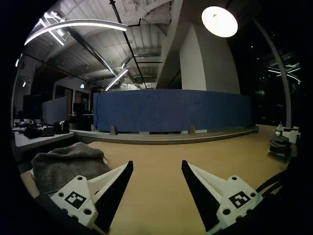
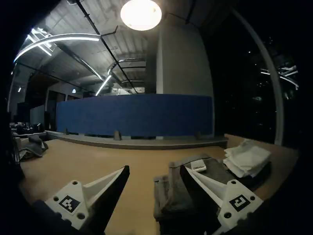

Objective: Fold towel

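The left gripper (image 1: 157, 162) has its 2 fingers spread over bare table (image 1: 176, 149), holding nothing, and the crumpled grey towel (image 1: 66, 164) lies just outside its left finger. The right gripper (image 2: 154, 166) is spread and empty too, with a folded grey stack (image 2: 176, 188) at its right finger and white towels (image 2: 248, 156) farther out past that finger. I judge this the start of a fold, no towel yet taken. The next move calls for the left gripper to swing toward its left finger's side, pinch an edge of the towel and draw it onto open table.
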`<state>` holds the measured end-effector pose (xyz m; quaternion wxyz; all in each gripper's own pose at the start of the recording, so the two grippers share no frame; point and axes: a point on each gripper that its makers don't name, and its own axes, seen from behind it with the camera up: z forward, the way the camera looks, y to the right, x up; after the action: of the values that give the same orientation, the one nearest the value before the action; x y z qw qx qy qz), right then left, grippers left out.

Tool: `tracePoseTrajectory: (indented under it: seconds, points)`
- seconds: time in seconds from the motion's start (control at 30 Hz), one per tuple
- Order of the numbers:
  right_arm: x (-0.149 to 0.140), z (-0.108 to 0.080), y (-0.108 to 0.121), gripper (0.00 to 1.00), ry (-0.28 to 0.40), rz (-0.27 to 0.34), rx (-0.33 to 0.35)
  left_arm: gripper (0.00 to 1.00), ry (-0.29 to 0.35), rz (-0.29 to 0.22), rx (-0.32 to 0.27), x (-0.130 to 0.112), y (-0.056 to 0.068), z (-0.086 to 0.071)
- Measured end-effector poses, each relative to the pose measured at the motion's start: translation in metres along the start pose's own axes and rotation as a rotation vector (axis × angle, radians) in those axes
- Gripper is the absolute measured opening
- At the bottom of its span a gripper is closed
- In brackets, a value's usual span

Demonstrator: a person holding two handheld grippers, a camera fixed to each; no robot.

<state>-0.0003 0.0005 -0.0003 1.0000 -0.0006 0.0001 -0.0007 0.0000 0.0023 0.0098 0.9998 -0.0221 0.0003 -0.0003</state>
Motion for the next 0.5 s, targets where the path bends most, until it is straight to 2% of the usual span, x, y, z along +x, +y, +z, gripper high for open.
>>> tracePoseTrajectory:
  seconds: [0.5]
  points:
    - [0.0009, -0.0004, 0.0005, 1.0, 0.0, -0.001, 0.0, 0.92, 0.0, 0.0, 0.0, -0.0004, 0.0003, -0.0006]
